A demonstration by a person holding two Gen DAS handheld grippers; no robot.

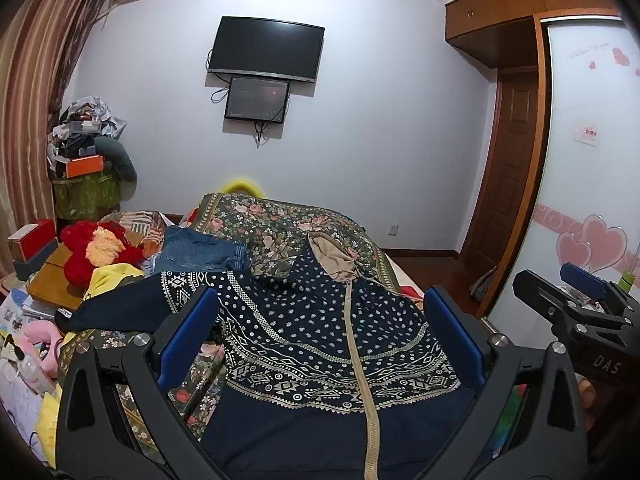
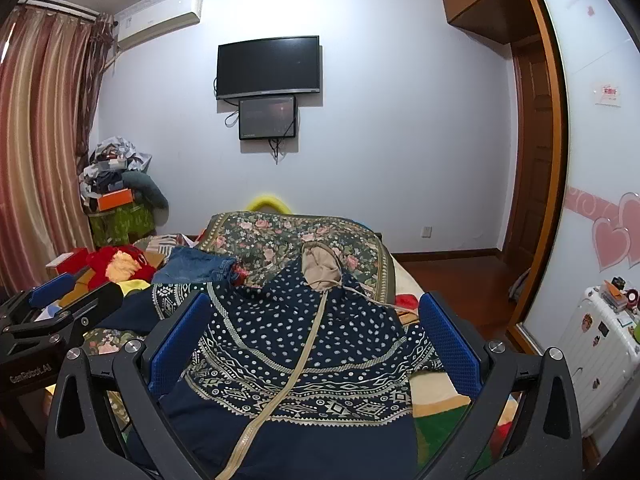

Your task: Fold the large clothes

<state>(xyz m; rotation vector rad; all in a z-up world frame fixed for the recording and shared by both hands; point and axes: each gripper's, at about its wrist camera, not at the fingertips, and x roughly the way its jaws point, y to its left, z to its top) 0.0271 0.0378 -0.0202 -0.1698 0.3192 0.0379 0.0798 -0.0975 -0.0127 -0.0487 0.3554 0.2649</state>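
The navy patterned hoodie (image 1: 320,340) lies flat on the floral bedspread (image 1: 280,224), below both tongs. The left gripper (image 1: 320,332) and right gripper (image 2: 316,340) stand wide apart, holding nothing.

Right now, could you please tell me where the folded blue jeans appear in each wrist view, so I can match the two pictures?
Left wrist view: the jeans lie left of centre, beyond the patterned navy hoodie, right of the red plush toy.
Right wrist view: the jeans sit left of centre, just past the hoodie's sleeve.
Shared landmark: the wall television above the bed.
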